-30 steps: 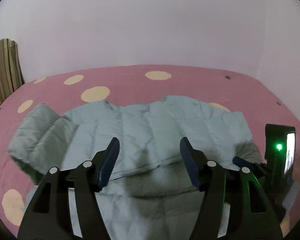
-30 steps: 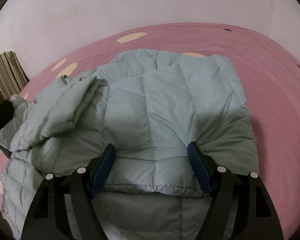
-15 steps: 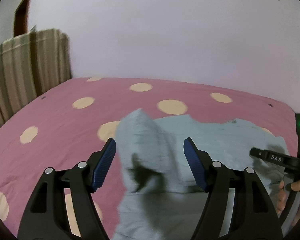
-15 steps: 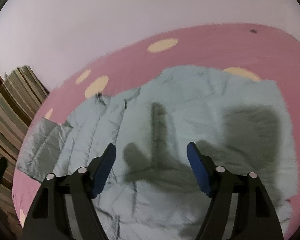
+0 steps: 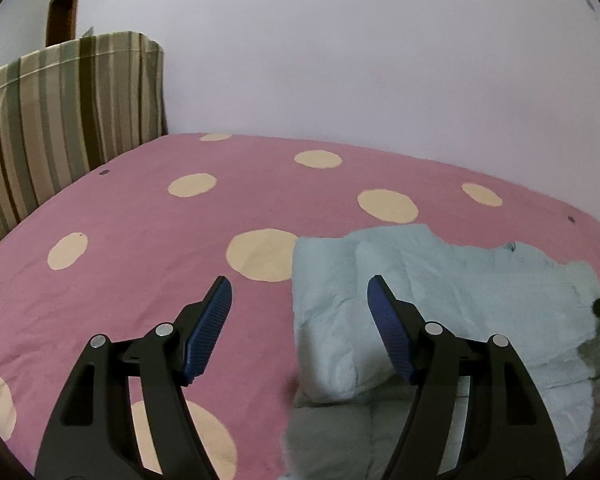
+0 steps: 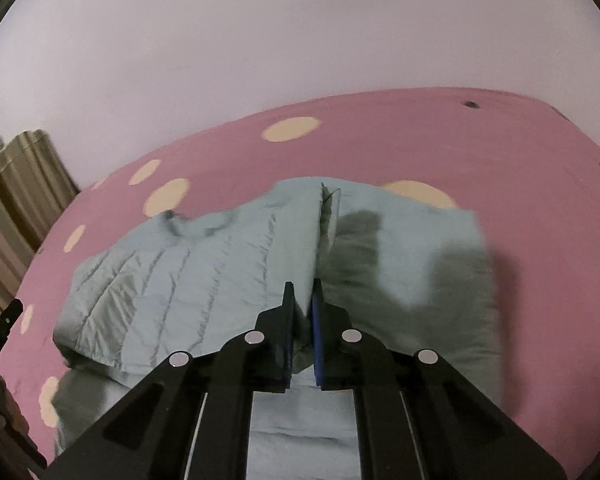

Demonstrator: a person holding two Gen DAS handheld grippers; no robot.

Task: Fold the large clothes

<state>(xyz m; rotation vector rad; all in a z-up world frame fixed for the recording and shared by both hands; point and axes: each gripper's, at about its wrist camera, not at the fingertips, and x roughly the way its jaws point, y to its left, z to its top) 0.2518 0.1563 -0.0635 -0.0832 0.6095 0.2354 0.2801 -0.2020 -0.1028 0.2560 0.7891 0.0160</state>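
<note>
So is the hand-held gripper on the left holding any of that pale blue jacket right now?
No: the left hand-held gripper stands open, its blue pads apart with nothing pinched, above the pink sheet and the jacket edge.

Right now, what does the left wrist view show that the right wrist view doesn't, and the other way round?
Only the left wrist view shows the left claw, open and empty above the sheet, with the jacket's folded edge under its right finger, and a brown door frame behind the striped fabric.

Only the right wrist view shows the right claw, just closed and now shut on a raised ridge of the jacket, plus claw shadows on the quilting.

Both show the light blue quilted jacket, the pink polka-dot sheet, the striped fabric and the pale wall.
</note>
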